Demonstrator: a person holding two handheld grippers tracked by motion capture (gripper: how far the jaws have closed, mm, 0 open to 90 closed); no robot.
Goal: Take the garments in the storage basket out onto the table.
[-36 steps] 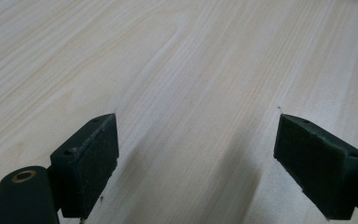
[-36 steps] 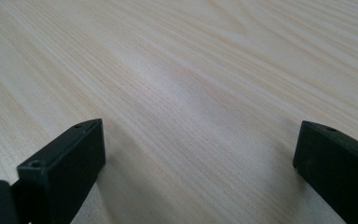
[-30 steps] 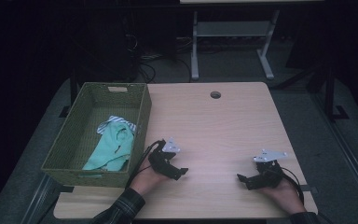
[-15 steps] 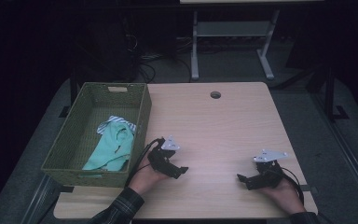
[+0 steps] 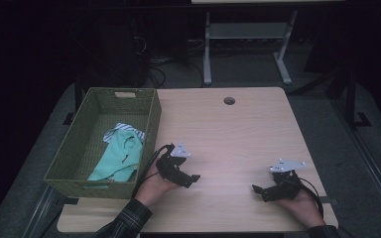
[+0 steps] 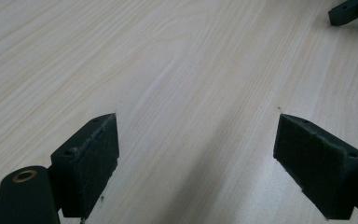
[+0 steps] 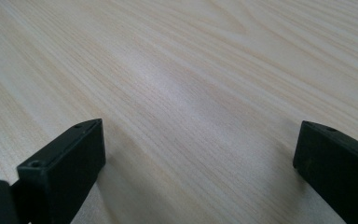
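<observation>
My left gripper (image 5: 192, 178) rests low on the wooden table (image 5: 228, 134) beside the basket, pointing right, held by a hand in a plaid sleeve. In the left gripper view (image 6: 198, 154) its jaws stand wide apart over bare wood. My right gripper (image 5: 256, 189) lies near the table's front right, pointing left toward the other. Its jaws in the right gripper view (image 7: 198, 163) are also wide apart with nothing between them. The tip of the right gripper (image 6: 352, 10) shows at the top right of the left gripper view.
A green woven basket (image 5: 69, 158) stands on the table's left edge and holds a mint-green garment (image 5: 121, 156) over a striped cloth (image 5: 124, 129). A round cable hole (image 5: 229, 100) sits near the table's far edge. Beyond it stands a white desk frame (image 5: 248, 34).
</observation>
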